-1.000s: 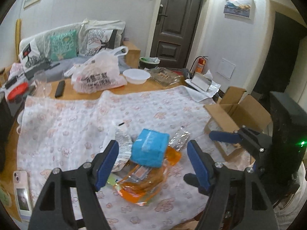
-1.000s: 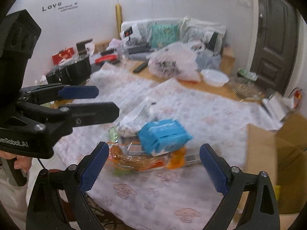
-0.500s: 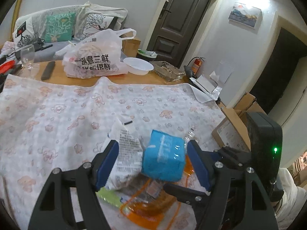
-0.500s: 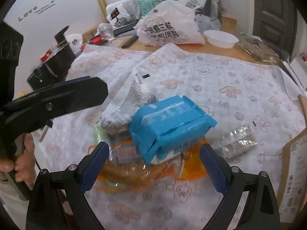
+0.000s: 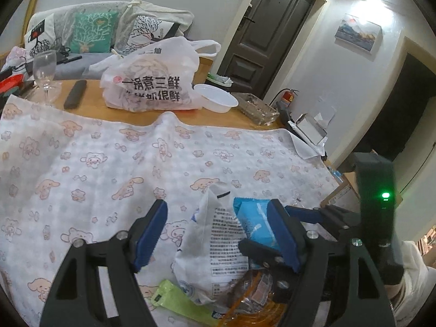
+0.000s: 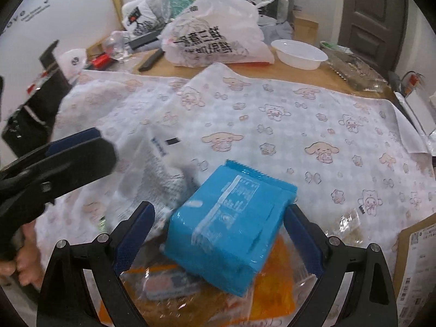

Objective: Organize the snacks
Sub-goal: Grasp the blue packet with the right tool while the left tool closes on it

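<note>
A pile of snacks lies on the patterned cloth. A blue packet (image 6: 229, 229) sits on top of an orange-and-clear bag (image 6: 174, 294); a white printed bag (image 6: 160, 174) leans beside it. My right gripper (image 6: 218, 234) is open, its jaws on either side of the blue packet. My left gripper (image 5: 218, 234) is open around the white bag (image 5: 218, 245), with the blue packet (image 5: 253, 223) at its right finger. A green packet (image 5: 179, 302) lies below. The right gripper's fingers (image 5: 308, 212) show in the left wrist view.
A white plastic shopping bag (image 5: 152, 81), a white bowl (image 5: 216, 100), a wine glass (image 5: 45, 70), a remote (image 5: 75, 94) and a clear tray (image 5: 256, 107) stand at the table's far side. A cardboard box (image 6: 417, 267) stands off the table's right edge.
Both grippers have moved forward and down onto the snack pile. The right gripper's jaws now flank the blue packet; the left gripper's flank the white bag.
</note>
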A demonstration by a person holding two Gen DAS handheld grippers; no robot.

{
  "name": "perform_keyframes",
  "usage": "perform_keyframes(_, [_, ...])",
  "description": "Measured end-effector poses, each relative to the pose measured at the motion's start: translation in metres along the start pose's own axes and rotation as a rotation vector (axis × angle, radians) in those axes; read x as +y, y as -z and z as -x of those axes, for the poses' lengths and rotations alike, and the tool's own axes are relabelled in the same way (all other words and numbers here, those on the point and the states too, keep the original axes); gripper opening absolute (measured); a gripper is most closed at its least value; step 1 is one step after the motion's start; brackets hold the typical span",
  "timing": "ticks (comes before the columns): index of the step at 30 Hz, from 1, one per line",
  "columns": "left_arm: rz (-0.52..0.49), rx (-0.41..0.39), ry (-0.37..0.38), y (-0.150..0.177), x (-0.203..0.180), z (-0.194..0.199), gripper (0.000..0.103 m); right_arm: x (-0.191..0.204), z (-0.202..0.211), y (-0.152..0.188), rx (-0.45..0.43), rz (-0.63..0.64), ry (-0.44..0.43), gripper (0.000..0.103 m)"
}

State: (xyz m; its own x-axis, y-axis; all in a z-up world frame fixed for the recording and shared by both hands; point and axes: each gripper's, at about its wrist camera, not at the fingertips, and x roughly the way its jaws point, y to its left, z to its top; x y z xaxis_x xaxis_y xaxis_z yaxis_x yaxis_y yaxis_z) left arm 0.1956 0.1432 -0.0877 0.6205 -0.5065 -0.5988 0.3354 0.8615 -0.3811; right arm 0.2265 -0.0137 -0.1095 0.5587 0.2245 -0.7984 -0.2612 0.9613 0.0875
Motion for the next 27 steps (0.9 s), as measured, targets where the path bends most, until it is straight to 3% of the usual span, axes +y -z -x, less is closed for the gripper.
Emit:
perform_keyframes(9, [0.004, -0.006, 0.048, 0.002, -0.003, -0.001, 0.072, -0.015, 0.007, 0.001, 0.003, 0.037, 0.133, 0.094])
perform_keyframes(15, [0.013, -0.010, 0.057, 0.003, -0.003, -0.002, 0.072, -0.023, -0.005, -0.011, 0.019, -0.015, 0.066, 0.094])
perform_keyframes(16, [0.016, -0.009, 0.055, 0.003, -0.002, -0.002, 0.072, -0.024, -0.011, -0.014, 0.030, -0.027, 0.069, 0.091])
perform_keyframes(19, [0.028, -0.002, 0.048, 0.004, 0.002, -0.004, 0.072, -0.024, -0.025, -0.016, 0.067, -0.043, 0.069, 0.069])
perform_keyframes(27, [0.046, 0.027, 0.107, 0.006, 0.001, -0.014, 0.072, -0.020, -0.016, -0.009, 0.053, -0.033, 0.059, 0.063])
